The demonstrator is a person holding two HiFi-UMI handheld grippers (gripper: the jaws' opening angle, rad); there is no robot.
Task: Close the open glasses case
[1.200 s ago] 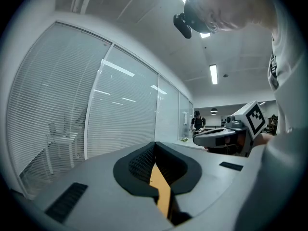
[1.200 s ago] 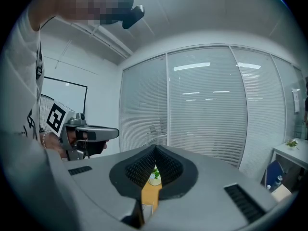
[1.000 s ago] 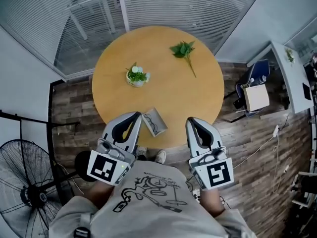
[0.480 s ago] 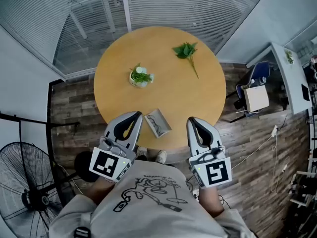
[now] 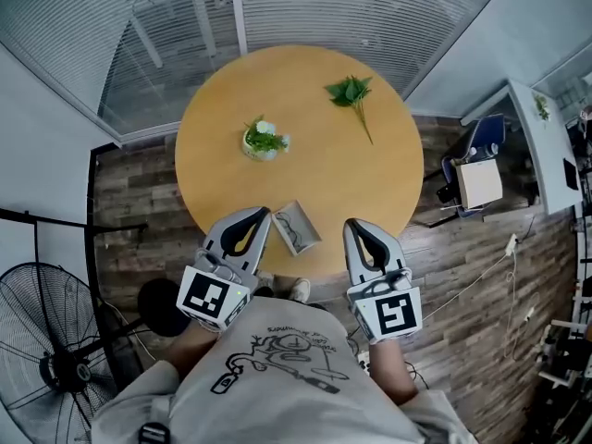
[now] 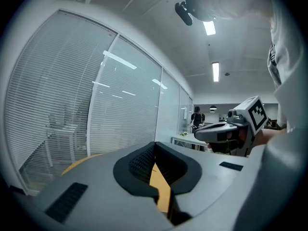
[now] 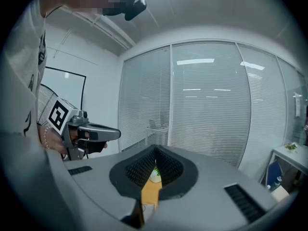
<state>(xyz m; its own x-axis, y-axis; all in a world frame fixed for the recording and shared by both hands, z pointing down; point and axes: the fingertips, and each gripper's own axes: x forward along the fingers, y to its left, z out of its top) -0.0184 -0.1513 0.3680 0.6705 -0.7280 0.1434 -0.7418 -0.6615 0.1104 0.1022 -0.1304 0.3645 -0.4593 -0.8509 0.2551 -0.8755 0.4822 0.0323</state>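
The open glasses case (image 5: 296, 227), grey with dark glasses lying inside, rests near the front edge of the round wooden table (image 5: 314, 169). My left gripper (image 5: 265, 215) hovers just left of the case with its tips close to the case's left end and its jaws shut on nothing. My right gripper (image 5: 351, 226) is to the right of the case, a short gap away, also shut and empty. The case is in neither gripper view. In the left gripper view, the left gripper (image 6: 155, 150) shows only a sliver of table.
A small potted plant (image 5: 263, 141) stands left of the table's centre, and a leafy sprig (image 5: 351, 95) lies at the far right. A fan (image 5: 46, 359) stands on the floor at the left. A chair (image 5: 476, 169) and a desk are at the right.
Both grippers have edged forward over the table's front edge. The left tips have come closer to the case, which has stayed put.
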